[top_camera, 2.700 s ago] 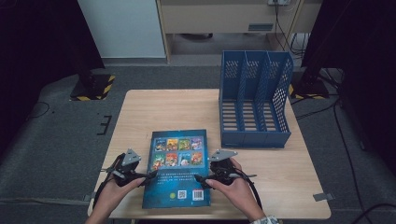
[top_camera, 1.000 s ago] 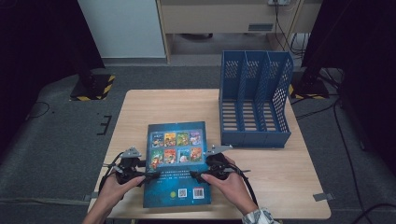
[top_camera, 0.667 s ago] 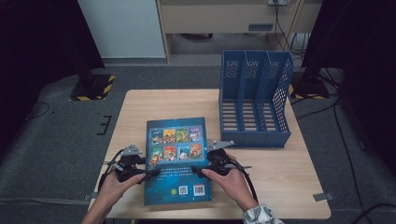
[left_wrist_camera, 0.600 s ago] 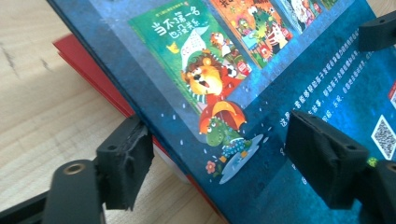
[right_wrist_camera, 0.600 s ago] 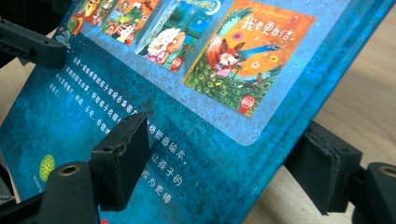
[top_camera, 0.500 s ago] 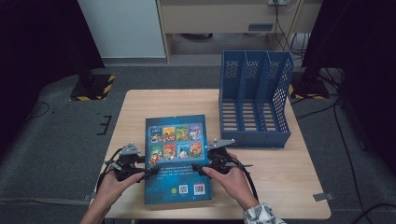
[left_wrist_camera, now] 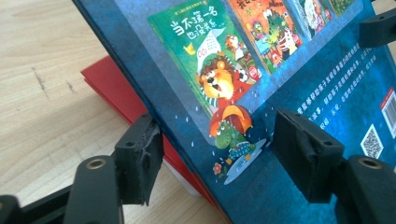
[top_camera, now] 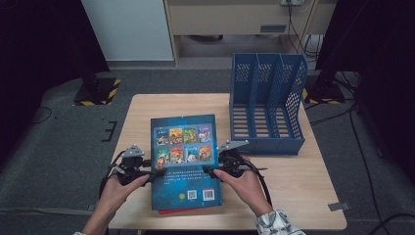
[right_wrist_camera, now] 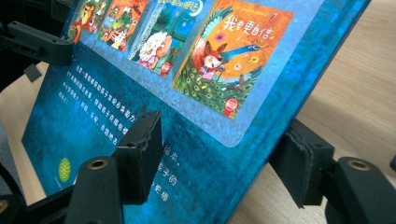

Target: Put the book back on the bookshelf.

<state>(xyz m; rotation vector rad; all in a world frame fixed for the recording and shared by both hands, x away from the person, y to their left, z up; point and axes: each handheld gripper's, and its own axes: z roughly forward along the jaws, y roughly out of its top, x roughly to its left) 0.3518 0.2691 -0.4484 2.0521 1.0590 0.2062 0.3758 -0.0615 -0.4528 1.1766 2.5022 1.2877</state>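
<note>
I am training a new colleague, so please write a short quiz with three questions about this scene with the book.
1. True or false: the blue book lies flat on the table.
2. Which thing lies under the blue book: A) a red book, B) a tray?
3. What stands at the table's far right?

Key:
1. False: its far end is raised, with the left gripper and right gripper at its two side edges.
2. A, the red book.
3. The blue file rack.
</note>
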